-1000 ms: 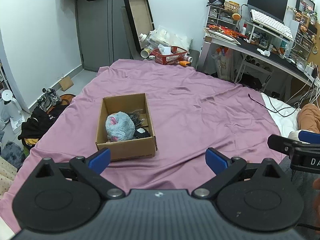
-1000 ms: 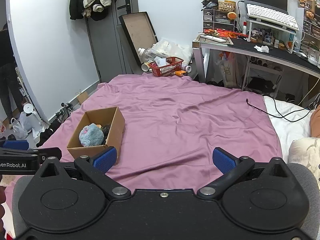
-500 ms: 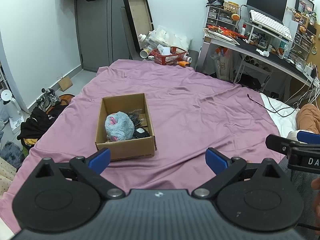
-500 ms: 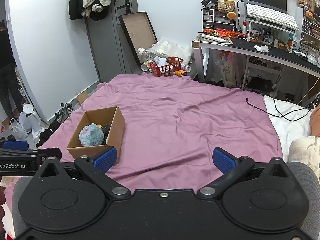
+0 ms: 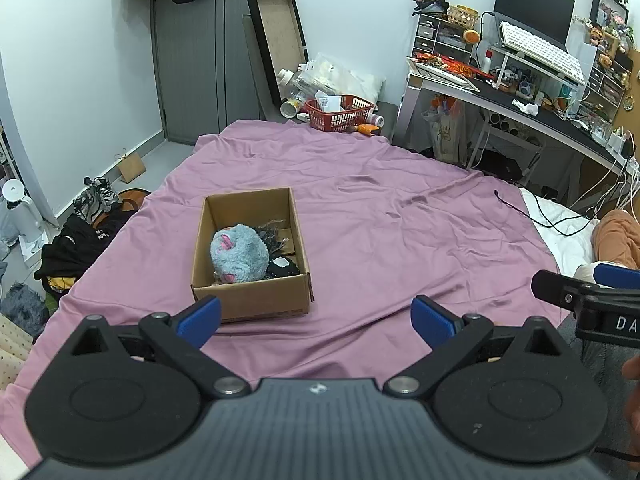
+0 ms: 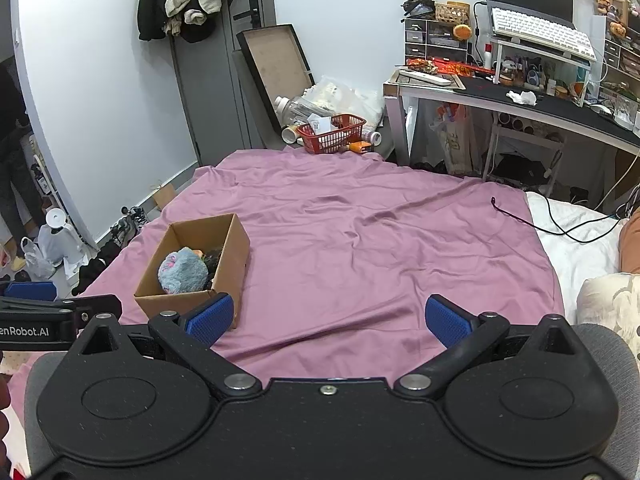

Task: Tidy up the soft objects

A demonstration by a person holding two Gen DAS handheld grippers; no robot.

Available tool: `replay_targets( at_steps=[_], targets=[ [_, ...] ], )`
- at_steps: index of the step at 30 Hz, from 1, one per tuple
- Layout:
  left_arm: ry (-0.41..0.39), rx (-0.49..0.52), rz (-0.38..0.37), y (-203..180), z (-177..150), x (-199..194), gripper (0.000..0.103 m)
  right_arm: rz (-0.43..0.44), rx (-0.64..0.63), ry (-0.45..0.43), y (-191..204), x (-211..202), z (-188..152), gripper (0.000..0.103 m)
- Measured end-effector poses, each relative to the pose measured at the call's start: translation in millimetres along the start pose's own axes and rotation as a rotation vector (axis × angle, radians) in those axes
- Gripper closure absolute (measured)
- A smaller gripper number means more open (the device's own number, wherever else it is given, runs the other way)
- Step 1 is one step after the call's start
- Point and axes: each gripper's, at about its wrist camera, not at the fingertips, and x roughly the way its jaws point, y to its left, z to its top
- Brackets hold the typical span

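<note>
An open cardboard box (image 5: 250, 304) (image 6: 236, 248) sits on the purple bed sheet (image 5: 400, 220) (image 6: 360, 240). Inside it lie a blue-grey plush toy (image 5: 239, 254) (image 6: 183, 271) with pink patches and some dark soft items (image 5: 280, 266) beside it. My left gripper (image 5: 316, 318) is held open over the sheet, just in front of the box's near wall, nothing between its blue pads. My right gripper (image 6: 330, 320) is also open and empty, to the right of the box. The right gripper's finger (image 5: 560, 286) shows at the right edge of the left wrist view.
A red basket (image 5: 340, 114) (image 6: 332, 132) and clutter stand past the bed's far end. A desk (image 5: 520, 104) (image 6: 520, 100) with keyboard and monitor lies at the right. A black cable (image 5: 540, 216) crosses a white cover. Shoes and dark clothes (image 5: 80, 240) lie on the floor, left.
Both grippers have stayed open and almost still. The left wrist view has shifted very slightly; the box and its contents have not moved.
</note>
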Motion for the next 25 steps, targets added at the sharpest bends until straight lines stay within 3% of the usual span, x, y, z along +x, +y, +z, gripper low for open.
replay_targets(
  at_steps=[25],
  targets=[
    [-0.002, 0.014, 0.014, -6.8, 1.4, 2.2, 0.003, -0.003, 0.012, 0.002, -0.8, 2.0, -2.8, 0.0]
  ],
)
